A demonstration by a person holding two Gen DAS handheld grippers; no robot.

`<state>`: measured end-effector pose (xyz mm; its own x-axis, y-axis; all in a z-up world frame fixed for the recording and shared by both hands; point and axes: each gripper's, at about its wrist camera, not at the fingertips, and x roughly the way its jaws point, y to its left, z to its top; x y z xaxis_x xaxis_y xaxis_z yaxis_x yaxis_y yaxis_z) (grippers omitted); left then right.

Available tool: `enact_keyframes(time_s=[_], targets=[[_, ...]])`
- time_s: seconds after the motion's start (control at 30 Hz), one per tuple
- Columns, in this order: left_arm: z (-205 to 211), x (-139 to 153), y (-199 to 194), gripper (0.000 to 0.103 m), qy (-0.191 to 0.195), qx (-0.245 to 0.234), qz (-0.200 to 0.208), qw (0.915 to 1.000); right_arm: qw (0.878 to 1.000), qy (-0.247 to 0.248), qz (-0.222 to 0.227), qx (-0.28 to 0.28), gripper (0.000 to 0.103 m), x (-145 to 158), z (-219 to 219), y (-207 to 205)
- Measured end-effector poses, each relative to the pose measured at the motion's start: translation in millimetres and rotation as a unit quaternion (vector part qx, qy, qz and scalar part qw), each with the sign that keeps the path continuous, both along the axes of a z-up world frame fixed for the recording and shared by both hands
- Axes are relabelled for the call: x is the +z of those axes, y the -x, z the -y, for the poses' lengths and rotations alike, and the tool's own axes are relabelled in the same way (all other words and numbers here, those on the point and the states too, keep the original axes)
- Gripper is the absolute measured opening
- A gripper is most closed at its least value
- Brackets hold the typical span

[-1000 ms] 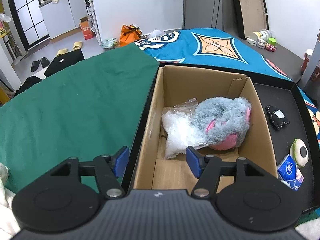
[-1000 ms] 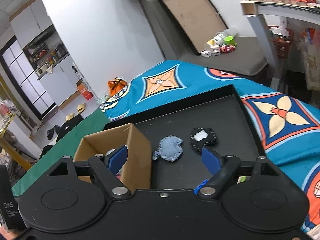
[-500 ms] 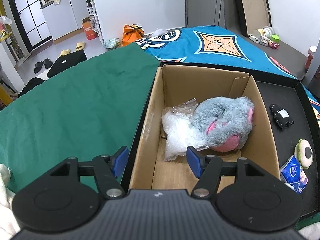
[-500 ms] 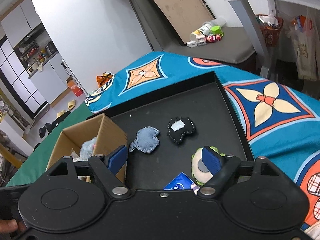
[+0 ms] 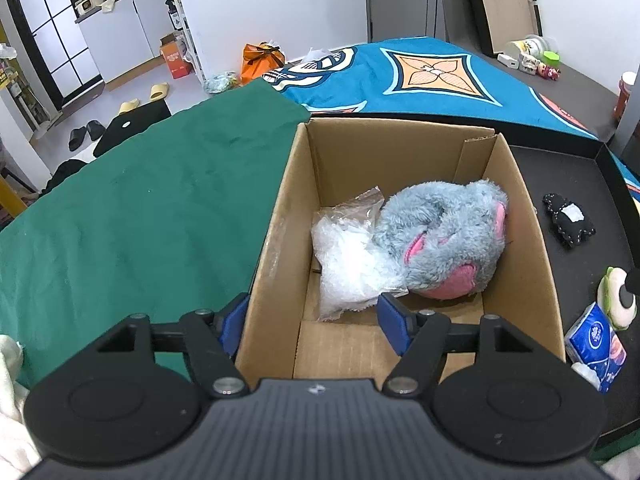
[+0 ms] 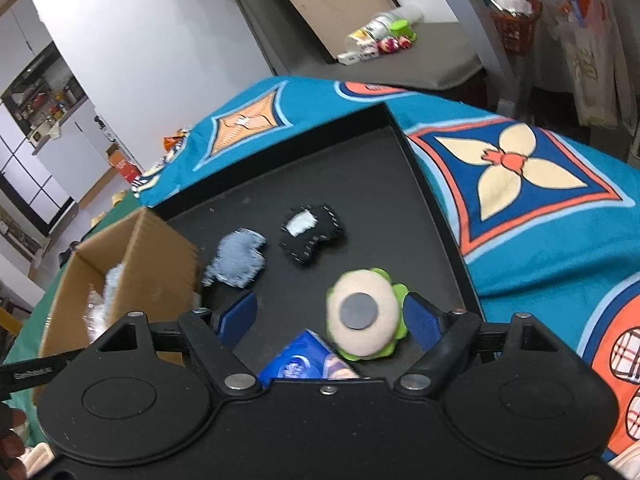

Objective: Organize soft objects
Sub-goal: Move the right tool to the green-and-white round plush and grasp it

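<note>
Soft toys are what we are gathering: our right gripper [image 6: 330, 318] hangs tilted down over the black tray [image 6: 436, 216], jaws wide and empty, with the green-rimmed eyeball plush [image 6: 362, 314] lying between them, nearer the right pad. We judge this the reach for the next pick; next we need to drop lower and close. Our left gripper [image 5: 314, 322], its jaws just widened and holding nothing, straddles the cardboard box [image 5: 532, 264] wall, the grey plush [image 5: 444, 240] inside just ahead of its right pad.
</note>
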<state>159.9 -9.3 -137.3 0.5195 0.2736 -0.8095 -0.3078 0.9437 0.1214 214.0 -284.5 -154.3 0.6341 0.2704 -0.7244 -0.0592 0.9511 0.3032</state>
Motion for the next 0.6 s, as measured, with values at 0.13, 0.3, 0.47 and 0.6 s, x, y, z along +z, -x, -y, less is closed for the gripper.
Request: enact_keyframes(time_s=[0.13, 0.3, 0.47, 0.6], targets=[[3, -2, -3, 0.071, -0.007, 0.0, -0.005, 1.0, 1.0, 0.004, -0.014, -0.002, 0.08, -10, 2, -6], [4, -4, -7, 0.073, -0.011, 0.002, -0.007, 0.9999, 1.0, 0.014, -0.025, -0.001, 0.079, -19, 2, -11], [6, -5, -9, 0.076, -0.013, 0.001, -0.011, 0.9999, 0.998, 0.044, -0.043, -0.006, 0.069, -31, 0, -17], [8, -5, -12, 0.076, -0.017, 0.0, -0.014, 0.9998, 0.997, 0.062, -0.036, 0.005, 0.041, -30, -4, -17]])
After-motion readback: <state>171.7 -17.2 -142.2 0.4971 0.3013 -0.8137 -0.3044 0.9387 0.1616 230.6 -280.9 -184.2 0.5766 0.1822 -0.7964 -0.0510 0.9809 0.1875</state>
